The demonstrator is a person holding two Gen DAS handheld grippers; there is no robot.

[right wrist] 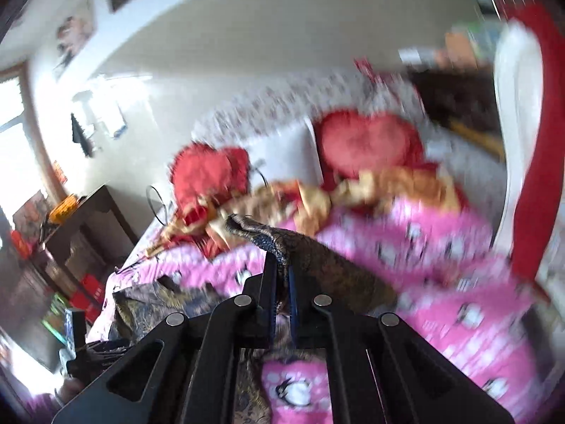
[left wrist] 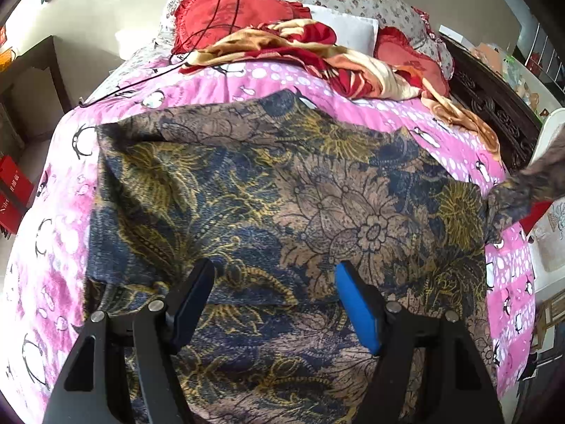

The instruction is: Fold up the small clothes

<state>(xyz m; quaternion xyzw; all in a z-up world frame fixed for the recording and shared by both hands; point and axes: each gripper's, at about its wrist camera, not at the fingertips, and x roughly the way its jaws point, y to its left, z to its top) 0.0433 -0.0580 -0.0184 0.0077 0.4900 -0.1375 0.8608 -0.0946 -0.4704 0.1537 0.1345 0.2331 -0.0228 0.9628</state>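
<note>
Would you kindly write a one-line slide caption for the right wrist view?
Right gripper shut on a lifted corner of the dark floral garment above the pink bedspread.

Dark floral garment spread flat on pink bedspread, right corner lifted.
</note>
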